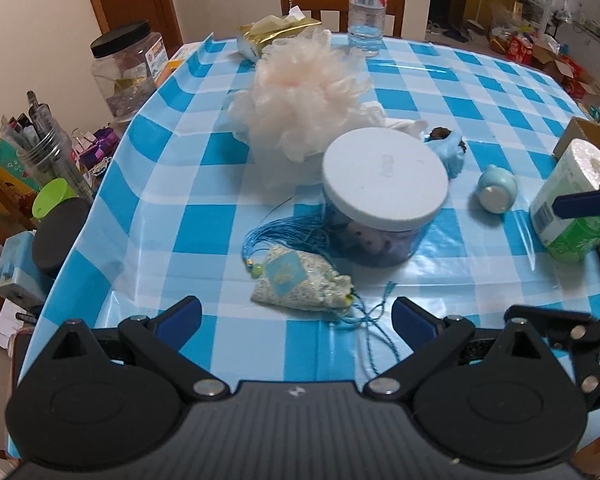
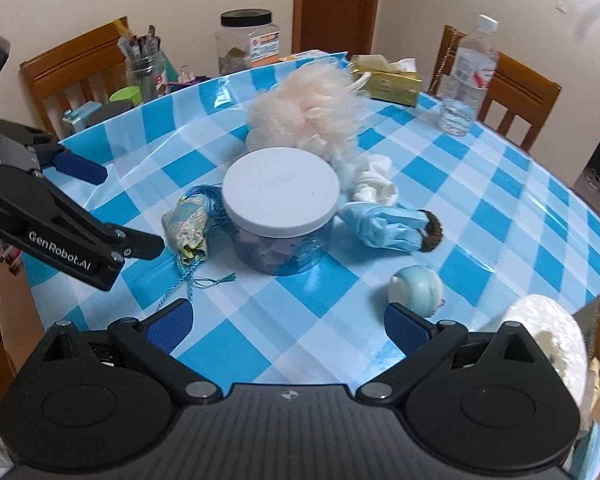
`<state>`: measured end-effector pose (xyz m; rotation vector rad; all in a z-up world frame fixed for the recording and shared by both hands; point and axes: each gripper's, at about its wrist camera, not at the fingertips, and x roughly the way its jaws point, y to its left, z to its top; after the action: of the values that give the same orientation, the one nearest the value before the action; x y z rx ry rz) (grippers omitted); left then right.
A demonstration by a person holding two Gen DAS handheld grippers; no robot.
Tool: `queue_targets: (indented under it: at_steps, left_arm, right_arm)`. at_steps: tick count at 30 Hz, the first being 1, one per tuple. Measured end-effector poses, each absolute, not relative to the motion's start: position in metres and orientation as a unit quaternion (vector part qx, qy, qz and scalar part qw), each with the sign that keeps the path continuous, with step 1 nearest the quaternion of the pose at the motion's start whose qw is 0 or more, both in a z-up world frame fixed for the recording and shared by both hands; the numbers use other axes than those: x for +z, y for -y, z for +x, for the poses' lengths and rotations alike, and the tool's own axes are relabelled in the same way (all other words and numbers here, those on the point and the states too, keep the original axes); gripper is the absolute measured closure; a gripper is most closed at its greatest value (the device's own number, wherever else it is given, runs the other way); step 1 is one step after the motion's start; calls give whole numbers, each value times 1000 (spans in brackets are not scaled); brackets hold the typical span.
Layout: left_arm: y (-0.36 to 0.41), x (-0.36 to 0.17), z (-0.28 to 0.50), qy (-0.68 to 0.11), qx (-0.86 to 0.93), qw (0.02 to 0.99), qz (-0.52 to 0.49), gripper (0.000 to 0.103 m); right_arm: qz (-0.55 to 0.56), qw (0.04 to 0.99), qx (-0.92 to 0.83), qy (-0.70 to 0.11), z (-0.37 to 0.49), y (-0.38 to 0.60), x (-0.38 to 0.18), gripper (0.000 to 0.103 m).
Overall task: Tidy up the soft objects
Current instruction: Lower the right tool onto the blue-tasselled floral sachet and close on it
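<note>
while both tools hover unladen at the near edge of the checked table [image 1: 204, 240], the left gripper [image 1: 298, 316] has its fingers spread wide with the sachet [image 1: 300, 282] lying just ahead between them, its long axis crosswise and tassel cords trailing toward the jar [image 1: 384, 196]. it looks limp and floral. further right, the right gripper [image 2: 286, 322] is equally splayed, with the blue ball [image 2: 418, 290] just beside its right finger.
</note>
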<state>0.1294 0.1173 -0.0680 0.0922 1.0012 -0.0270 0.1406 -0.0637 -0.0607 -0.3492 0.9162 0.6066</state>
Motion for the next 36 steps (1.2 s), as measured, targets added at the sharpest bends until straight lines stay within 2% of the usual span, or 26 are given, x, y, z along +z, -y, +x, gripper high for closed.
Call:
queue_targets:
  at_steps: [9,22,36]
  left_arm:
    - [-141,-70,138,-478,-16,876,58,2]
    - [-173,-61,147,-465,-1,884,46,2]
    - [-184,-63,152,-467,-18,883,45,2]
  right_arm:
    - [-168,814,317,-457,136,26,-94,0]
    - [-173,792,380,-446,140,-40,-131,0]
    - [-158,786,396,-447,140,-67,-141,1]
